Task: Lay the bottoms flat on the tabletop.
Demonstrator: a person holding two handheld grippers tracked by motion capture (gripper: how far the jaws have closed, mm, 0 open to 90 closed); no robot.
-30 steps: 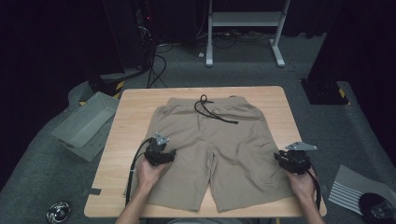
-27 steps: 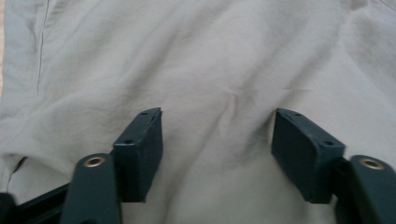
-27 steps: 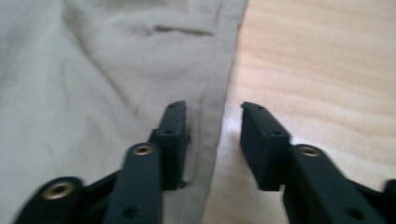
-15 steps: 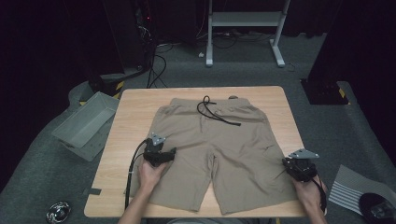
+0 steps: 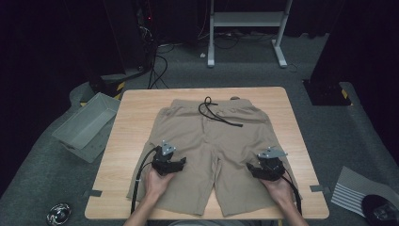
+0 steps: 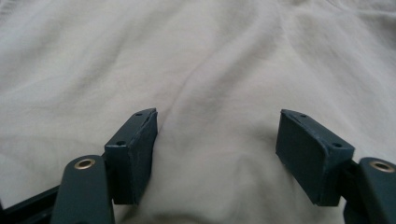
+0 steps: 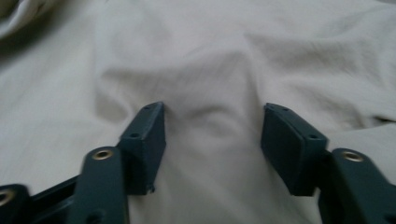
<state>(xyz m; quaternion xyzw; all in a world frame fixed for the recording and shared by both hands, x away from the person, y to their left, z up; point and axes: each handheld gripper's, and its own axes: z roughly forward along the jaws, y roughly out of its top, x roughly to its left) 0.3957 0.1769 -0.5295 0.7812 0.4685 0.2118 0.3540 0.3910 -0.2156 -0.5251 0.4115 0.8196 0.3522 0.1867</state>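
Observation:
Khaki shorts (image 5: 211, 141) lie flat on the wooden table (image 5: 127, 122), waistband at the far side, with a black drawstring (image 5: 214, 113) looped on top. My left gripper (image 5: 182, 163) rests on the left leg, jaws wide apart on the cloth (image 6: 210, 70). They have just opened wider, then eased in slightly, and a low fold lies between them unpressed. My right gripper (image 5: 251, 168) sits on the right leg. Its jaws have just been opening and now stand apart over a soft hump of fabric (image 7: 210, 112), with the pads clear of it.
A grey plastic bin (image 5: 87, 125) sits on the floor left of the table. A white stand (image 5: 244, 21) is behind it. A striped mat (image 5: 357, 193) and a dark object lie at the right, and a round metal object (image 5: 59, 214) at the lower left.
My right gripper slid left from the outer edge of the right leg onto its middle, and its jaws spread. My left gripper shifted slightly towards the person.

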